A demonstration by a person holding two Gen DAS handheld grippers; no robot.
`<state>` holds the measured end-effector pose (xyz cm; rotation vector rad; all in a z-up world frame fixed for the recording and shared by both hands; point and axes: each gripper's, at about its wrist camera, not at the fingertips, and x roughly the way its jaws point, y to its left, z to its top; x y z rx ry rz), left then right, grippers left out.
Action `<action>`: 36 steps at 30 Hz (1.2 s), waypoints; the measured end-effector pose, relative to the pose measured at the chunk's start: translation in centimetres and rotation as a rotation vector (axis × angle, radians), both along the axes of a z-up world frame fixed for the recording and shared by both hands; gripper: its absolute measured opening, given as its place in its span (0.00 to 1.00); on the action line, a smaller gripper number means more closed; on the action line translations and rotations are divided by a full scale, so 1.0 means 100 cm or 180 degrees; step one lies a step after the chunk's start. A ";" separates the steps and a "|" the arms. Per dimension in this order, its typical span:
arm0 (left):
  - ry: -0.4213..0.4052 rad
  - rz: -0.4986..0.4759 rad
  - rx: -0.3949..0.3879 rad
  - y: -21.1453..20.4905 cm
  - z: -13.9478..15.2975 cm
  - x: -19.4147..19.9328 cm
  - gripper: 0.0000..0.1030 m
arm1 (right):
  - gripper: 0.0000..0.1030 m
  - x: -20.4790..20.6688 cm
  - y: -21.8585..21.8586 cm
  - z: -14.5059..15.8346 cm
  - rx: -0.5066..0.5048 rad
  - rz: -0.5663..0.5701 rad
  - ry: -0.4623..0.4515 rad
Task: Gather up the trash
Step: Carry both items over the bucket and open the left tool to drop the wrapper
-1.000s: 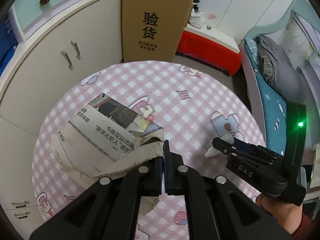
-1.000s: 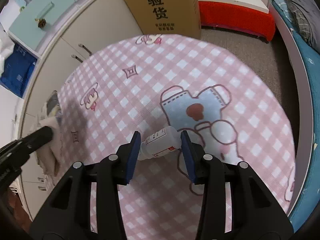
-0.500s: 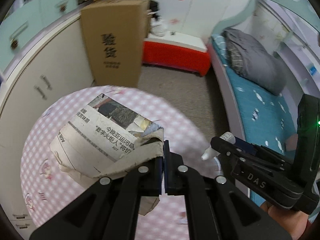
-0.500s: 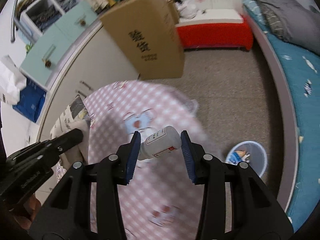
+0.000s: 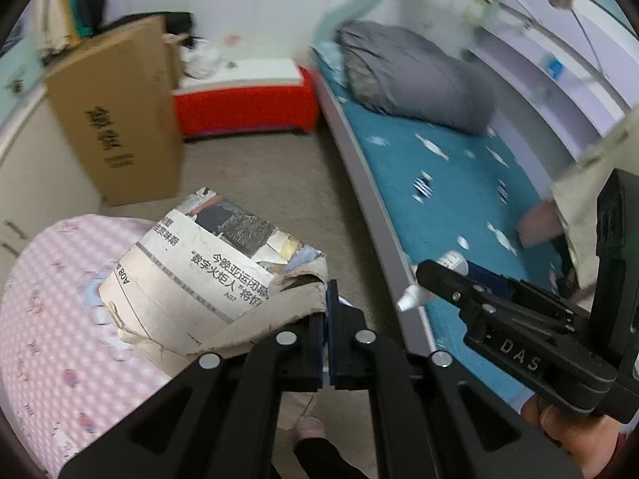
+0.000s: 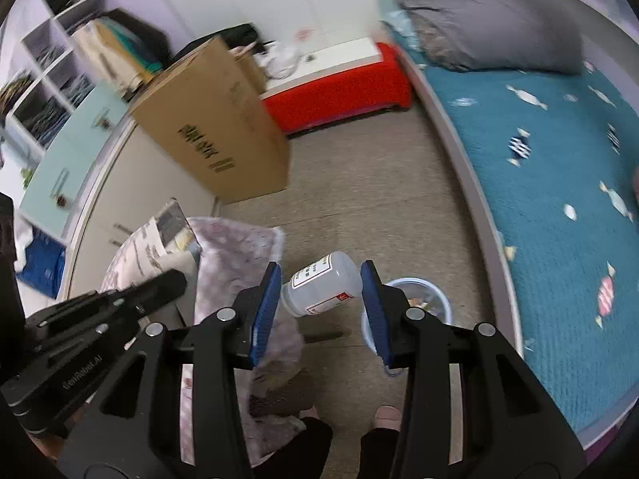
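Right gripper [image 6: 321,305] jaws clamped on a small plastic bottle [image 6: 319,288], held across the gap, long axis roughly level, cap end against the left pad, base against the right pad. Left gripper [image 5: 330,333] jaws pressed together on the torn corner of a folded newspaper [image 5: 191,275], the rest of the sheet fanning out up and to the left of the jaws, over the edge of the pink checked tabletop [image 5: 44,339]. Both pieces of trash are in the air, neither resting on anything. Key relation: the blue bin [image 6: 433,297] sits on the floor just past and below the right pad, slightly right of the bottle, partly hidden behind that finger; something already lies inside. So the right hand is clearly the nearer one, bottle almost over the rim; my read is a short shift forward and right before release, else it may clip the rim or land on the floor. Newspaper is well off to the left, on the far side from the bin, and looks wide against the bin mouth. Cardboard box [image 6: 215,135] and bed [image 6: 559,183] flank the floor
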<state>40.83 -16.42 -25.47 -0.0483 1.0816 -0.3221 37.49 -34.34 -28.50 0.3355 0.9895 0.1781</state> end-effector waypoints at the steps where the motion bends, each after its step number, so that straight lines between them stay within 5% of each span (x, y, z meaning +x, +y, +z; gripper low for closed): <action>1: 0.0032 -0.0062 -0.0006 -0.011 -0.003 0.001 0.02 | 0.39 -0.002 -0.011 -0.001 0.0002 -0.0050 0.0006; 10: 0.0312 -0.0449 0.0093 -0.089 -0.039 0.011 0.02 | 0.39 -0.022 -0.086 -0.021 0.0034 -0.0452 0.0144; 22: 0.0539 -0.0682 0.0064 -0.118 -0.064 0.030 0.04 | 0.39 -0.019 -0.116 -0.036 0.0106 -0.0689 0.0244; 28: 0.0710 -0.0649 0.0049 -0.116 -0.076 0.041 0.31 | 0.39 -0.019 -0.122 -0.040 0.0108 -0.0762 0.0287; 30: 0.0719 -0.0568 0.0082 -0.111 -0.079 0.041 0.47 | 0.39 -0.019 -0.122 -0.042 0.0115 -0.0764 0.0307; 36: 0.0692 -0.0510 0.0159 -0.104 -0.079 0.041 0.61 | 0.39 -0.017 -0.115 -0.045 0.0119 -0.0714 0.0326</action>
